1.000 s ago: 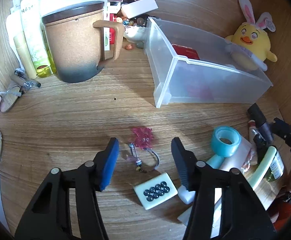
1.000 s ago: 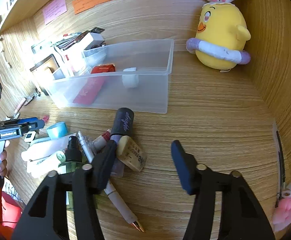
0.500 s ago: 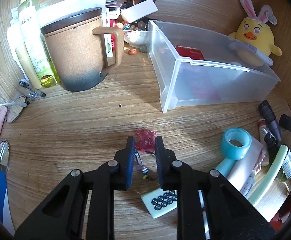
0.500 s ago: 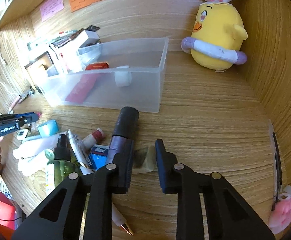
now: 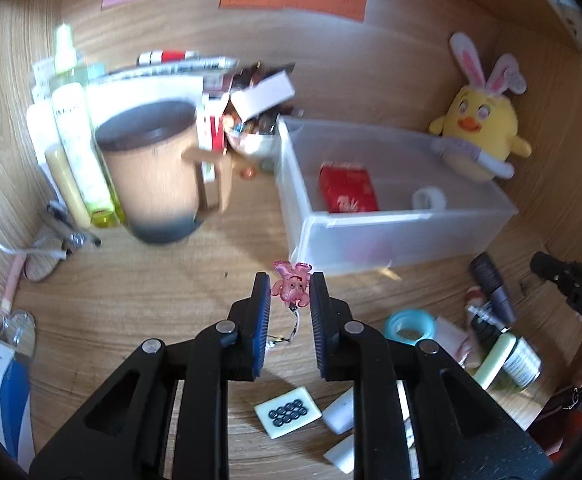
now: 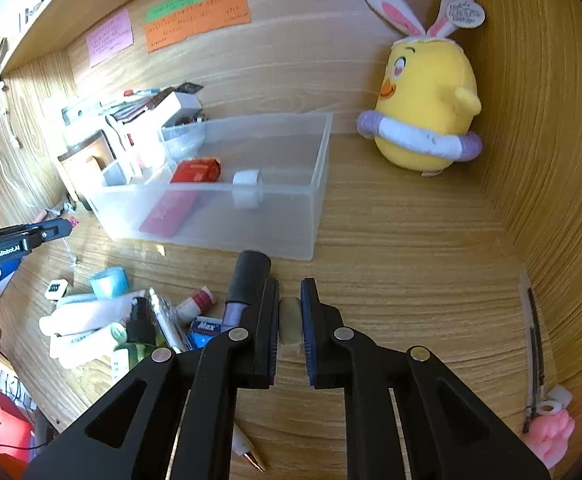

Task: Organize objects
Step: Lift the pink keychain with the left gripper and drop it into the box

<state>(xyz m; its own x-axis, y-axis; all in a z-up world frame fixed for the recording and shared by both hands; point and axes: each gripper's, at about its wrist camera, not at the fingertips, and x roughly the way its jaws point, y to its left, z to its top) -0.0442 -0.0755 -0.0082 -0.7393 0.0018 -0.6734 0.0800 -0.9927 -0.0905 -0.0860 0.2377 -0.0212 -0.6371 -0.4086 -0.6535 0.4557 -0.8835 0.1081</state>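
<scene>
In the left wrist view my left gripper [image 5: 289,281] is shut on a pink charm [image 5: 291,289] and holds it above the desk. The charm's ring and beads [image 5: 287,336] dangle below it. In the right wrist view the jaws of my right gripper [image 6: 290,282] are closing tight on a beige eraser block [image 6: 290,326], which stands on the desk between the pads. A clear plastic bin [image 5: 391,236] lies just beyond both grippers. It holds a red packet [image 5: 347,192] and a white tape roll [image 5: 429,200].
A tan mug [image 5: 155,176] and bottles [image 5: 79,152] stand at the back left. A yellow chick plush [image 6: 423,112] sits in the right corner. A mahjong tile [image 5: 287,412], a teal tape roll [image 5: 409,326], a mascara tube [image 6: 247,280], tubes and a pen [image 6: 247,448] litter the desk.
My left gripper shut on the pink charm and lifted it off the desk. My right gripper closed from wide open onto the eraser block.
</scene>
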